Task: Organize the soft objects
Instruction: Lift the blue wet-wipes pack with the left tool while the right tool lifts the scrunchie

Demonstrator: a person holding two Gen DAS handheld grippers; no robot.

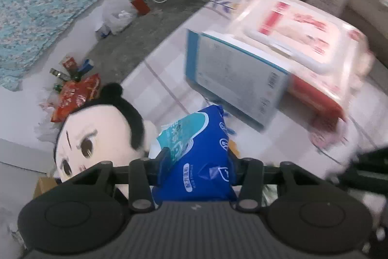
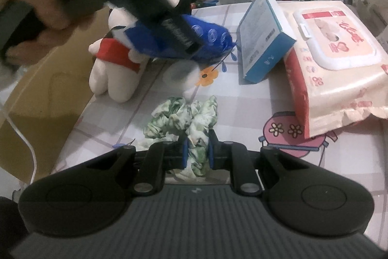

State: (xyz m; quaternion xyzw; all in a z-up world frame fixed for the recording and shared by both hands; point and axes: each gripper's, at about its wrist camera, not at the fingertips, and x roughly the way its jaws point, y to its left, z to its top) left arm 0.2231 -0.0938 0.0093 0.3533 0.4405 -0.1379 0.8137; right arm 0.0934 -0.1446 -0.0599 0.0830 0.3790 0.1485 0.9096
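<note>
Toward twelve o'clock on the patterned worktop (image 2: pixel 242 98), a blue tissue pack (image 1: pixel 201 162) is caught between the fingers of the left tool (image 1: pixel 197 163), with its far end leaning against a plush doll (image 2: pixel 116 64) that is slumped at ten o'clock beside a cardboard box (image 2: pixel 43 89). From the left wrist view the pack is seen to be pinched at both flanks, so the left tool is judged to be gripping it, though the soft wrapper is squeezed rather than held firmly. Nearer, at six o'clock, a green-and-white crumpled cloth (image 2: pixel 184 118) is clamped by the right tool (image 2: pixel 197 154), whose jaws are closed on a fold of it while the rest is left lying on the worktop. At one o'clock a blue-and-white carton (image 2: pixel 262 40) is propped tilted against a large pack of wet wipes (image 2: pixel 339 60) at two o'clock. Several risks can be judged from here. The slippery pack could be squeezed out of the left tool if it is lifted by so little of its body, and the doll could be dragged or toppled off the edge with it. The tilted carton, resting only on an edge, could be knocked flat by a careless sweep. The cloth, held by a single fold, could be pulled free or trailed across the worktop.
</note>
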